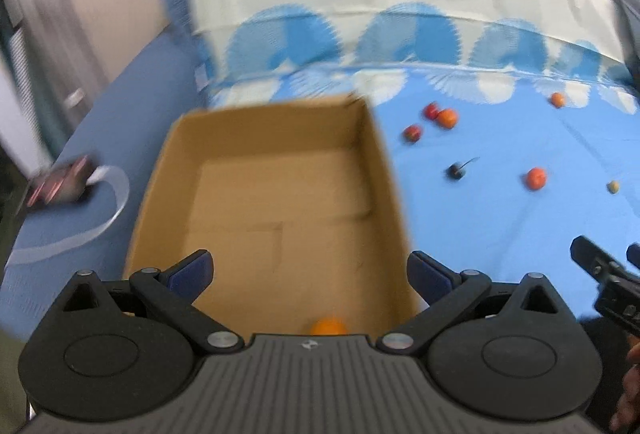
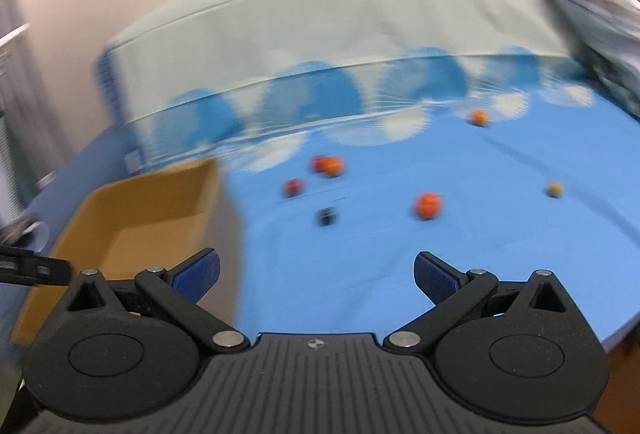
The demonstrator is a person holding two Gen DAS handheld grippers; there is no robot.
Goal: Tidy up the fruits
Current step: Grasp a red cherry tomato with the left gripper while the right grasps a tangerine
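Both hand-held grippers are released, the left hand-held gripper (image 1: 310, 274) and the right hand-held gripper (image 2: 316, 274). The orange fruit (image 2: 428, 205) ahead should be straddled squarely before closing.

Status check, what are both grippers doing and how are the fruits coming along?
Left gripper open, empty, over cardboard box. Right gripper open, empty, over blue cloth. One orange fruit boxed; seven loose on the cloth. Nothing blocking.

Both views are being lit evenly by soft, diffuse indoor light, with only faint shadows being cast. Motion blur is smearing the fruits (image 2: 428, 205) and the cardboard box (image 1: 376, 162). Straight lines are being bent by fisheye distortion, and the corners are being darkened.
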